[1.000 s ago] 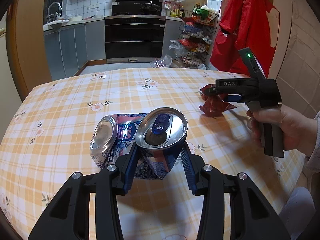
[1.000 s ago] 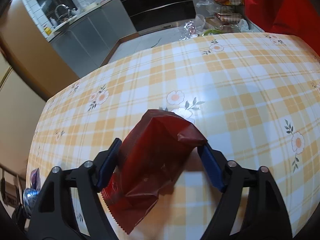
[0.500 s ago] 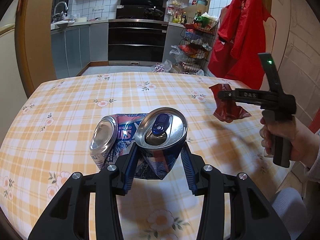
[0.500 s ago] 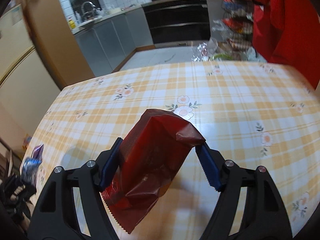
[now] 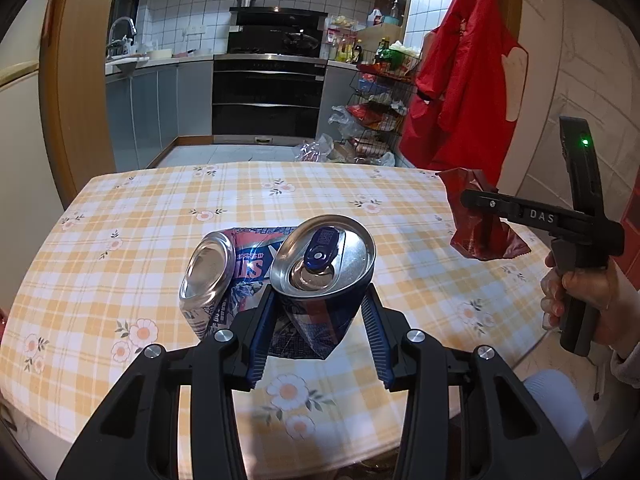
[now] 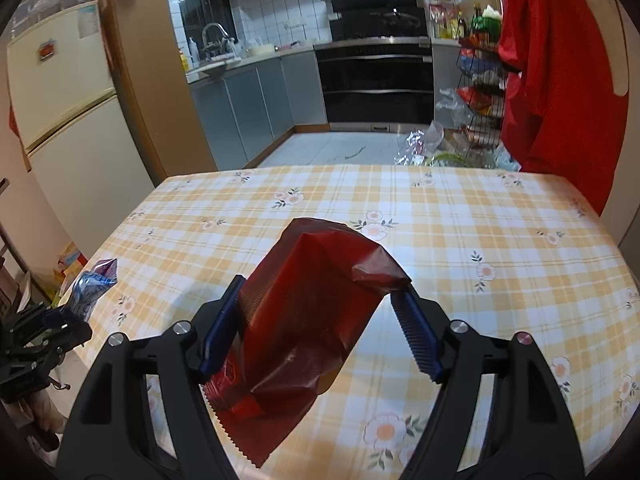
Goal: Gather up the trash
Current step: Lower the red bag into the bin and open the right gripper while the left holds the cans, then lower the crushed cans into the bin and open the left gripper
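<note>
Left wrist view: your left gripper [image 5: 320,320] clamps a crushed blue can [image 5: 324,276] above the checked tablecloth [image 5: 160,216]. Right wrist view: your right gripper [image 6: 320,324] pinches a red wrapper [image 6: 312,320], jaws closed on it, lifted clear of the tablecloth.

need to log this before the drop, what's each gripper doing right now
Left gripper: closed on the crushed can, lifted off the table.
Right gripper: closed on the red wrapper, held above the table.
</note>
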A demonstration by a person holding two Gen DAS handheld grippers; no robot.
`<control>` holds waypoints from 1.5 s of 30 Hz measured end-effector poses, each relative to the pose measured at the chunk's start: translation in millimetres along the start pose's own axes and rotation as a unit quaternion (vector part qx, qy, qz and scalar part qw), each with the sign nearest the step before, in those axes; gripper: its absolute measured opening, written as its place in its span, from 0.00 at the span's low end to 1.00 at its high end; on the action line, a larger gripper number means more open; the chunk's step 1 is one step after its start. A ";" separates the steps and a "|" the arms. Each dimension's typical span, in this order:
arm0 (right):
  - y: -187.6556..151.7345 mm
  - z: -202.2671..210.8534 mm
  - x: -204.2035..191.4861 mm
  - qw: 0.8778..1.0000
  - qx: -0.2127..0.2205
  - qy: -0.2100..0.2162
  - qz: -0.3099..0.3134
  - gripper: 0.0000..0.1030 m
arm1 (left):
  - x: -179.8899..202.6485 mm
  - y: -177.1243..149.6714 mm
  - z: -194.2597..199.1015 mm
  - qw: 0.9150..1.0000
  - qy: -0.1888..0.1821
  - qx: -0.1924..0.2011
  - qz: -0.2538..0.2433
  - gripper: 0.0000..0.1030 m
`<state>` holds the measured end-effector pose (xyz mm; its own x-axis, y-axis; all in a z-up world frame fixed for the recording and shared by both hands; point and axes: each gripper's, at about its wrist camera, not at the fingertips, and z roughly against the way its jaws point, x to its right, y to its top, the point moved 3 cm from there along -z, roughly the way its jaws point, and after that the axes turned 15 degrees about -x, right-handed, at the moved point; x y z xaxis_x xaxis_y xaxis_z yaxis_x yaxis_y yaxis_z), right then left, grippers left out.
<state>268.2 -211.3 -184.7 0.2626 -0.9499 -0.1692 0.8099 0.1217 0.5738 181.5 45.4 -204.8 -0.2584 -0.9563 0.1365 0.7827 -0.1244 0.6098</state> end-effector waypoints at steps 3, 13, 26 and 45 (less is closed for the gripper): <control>-11.2 17.6 -8.2 1.000 0.007 -0.002 0.012 0.71 | 5.5 -5.0 9.4 1.000 -0.002 0.002 -0.001 0.40; -63.2 73.2 -31.6 0.999 0.026 0.015 0.037 0.71 | 25.5 -32.0 48.0 1.000 -0.016 0.005 0.004 0.40; -159.4 101.1 -46.4 0.998 -0.024 0.050 0.041 0.71 | 48.8 -86.1 88.6 0.999 -0.032 -0.002 0.012 0.40; -163.2 123.5 -41.5 0.999 0.001 0.041 0.020 0.94 | 76.0 -120.7 95.0 0.998 -0.054 -0.025 -0.004 0.41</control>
<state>60.4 -227.3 -172.4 0.3375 -0.9173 -0.2114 0.7970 0.1590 0.5827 13.6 12.8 -193.8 -0.3220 -0.9213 0.2178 0.8072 -0.1470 0.5717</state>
